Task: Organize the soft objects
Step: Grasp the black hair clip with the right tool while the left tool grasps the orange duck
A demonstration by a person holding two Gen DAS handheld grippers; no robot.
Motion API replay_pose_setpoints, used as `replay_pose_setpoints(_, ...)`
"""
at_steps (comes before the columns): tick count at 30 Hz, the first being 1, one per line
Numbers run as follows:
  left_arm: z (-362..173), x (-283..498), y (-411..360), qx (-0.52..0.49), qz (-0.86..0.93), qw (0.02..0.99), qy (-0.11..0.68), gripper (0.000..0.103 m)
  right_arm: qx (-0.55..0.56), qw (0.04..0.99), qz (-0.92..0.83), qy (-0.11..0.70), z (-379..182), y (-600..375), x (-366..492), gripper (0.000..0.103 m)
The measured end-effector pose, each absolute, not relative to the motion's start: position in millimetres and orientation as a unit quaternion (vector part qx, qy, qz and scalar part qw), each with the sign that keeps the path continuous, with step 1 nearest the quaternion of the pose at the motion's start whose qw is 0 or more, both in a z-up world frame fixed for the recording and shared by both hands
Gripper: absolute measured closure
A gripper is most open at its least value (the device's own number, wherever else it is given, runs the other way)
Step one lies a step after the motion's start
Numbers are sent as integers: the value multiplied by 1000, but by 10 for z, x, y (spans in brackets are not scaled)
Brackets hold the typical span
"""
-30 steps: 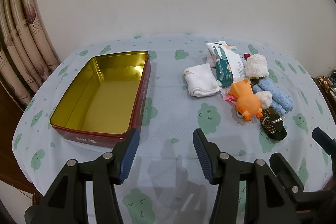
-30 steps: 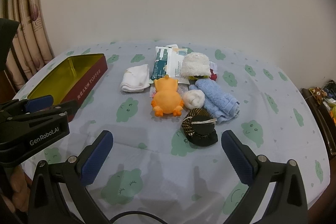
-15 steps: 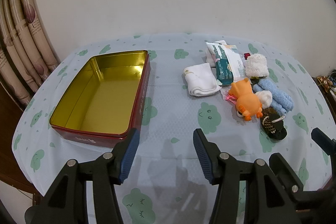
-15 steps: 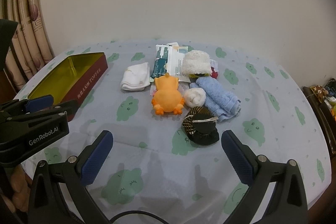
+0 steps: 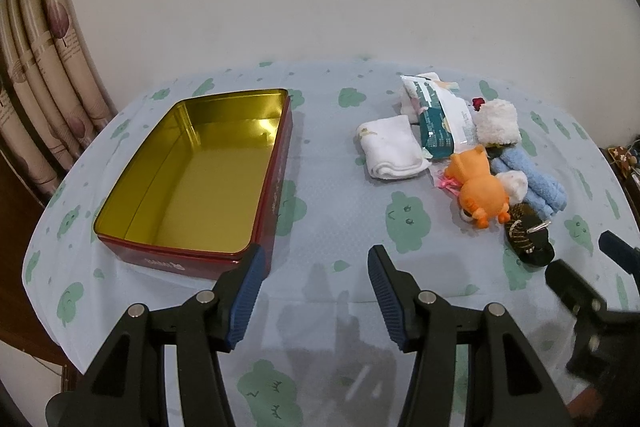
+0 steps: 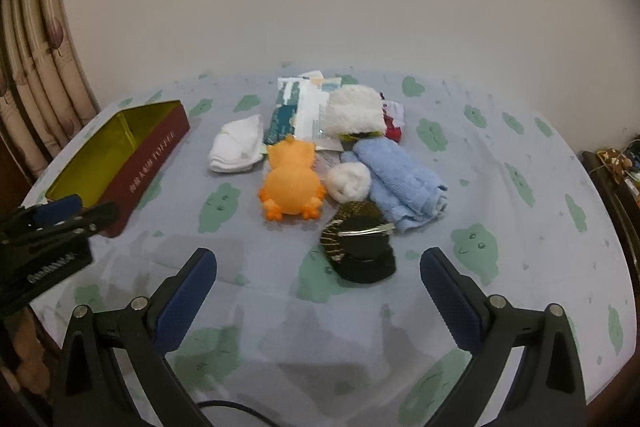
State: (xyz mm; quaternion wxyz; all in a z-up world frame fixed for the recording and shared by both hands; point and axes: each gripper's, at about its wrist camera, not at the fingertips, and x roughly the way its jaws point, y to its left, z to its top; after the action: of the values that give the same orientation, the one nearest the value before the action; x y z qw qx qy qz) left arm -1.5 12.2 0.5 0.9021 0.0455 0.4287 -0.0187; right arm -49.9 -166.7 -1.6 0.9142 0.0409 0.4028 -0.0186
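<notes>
Against the plain wall, on the cloud-print bench point(image 6: 500, 163), we see the soft pile's nearest piece, the dark pouch point(image 6: 360, 247), dead ahead of our empty, spread right claw point(image 6: 318, 279), while the spread left claw point(image 5: 316, 287) faces the tin point(image 5: 192, 183).

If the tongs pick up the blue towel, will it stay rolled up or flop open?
The blue towel looks soft and loosely folded, so it would probably sag and partly unfold. It seems light, so lifting should be easy. It touches the small white ball, which might get nudged.
</notes>
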Motion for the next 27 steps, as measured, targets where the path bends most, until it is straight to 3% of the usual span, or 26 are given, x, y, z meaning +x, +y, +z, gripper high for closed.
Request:
replay_pose_setpoints(2, -14, 1, 131, 44, -18, 901, 432, 48, 63, 907, 2, 415, -73, -1772, -452, 19)
replay_pose_setpoints(12, -76, 69, 151, 46, -17, 896, 440, 48, 79, 875, 23, 478, -405, -1951, -73, 20)
replay_pose_setpoints(16, -113, 126, 157, 48, -16, 894, 445, 48, 77, 867, 8, 492, -517, -1949, 48, 32)
replay_pose_setpoints(19, -130, 170, 152, 53, -15, 893, 446, 48, 79, 865, -5, 495, -569, -1979, 99, 35)
replay_pose_setpoints(27, -125, 305, 37, 69, -26, 891, 449, 48, 60, 867, -22, 494, -607, -1985, 129, 61)
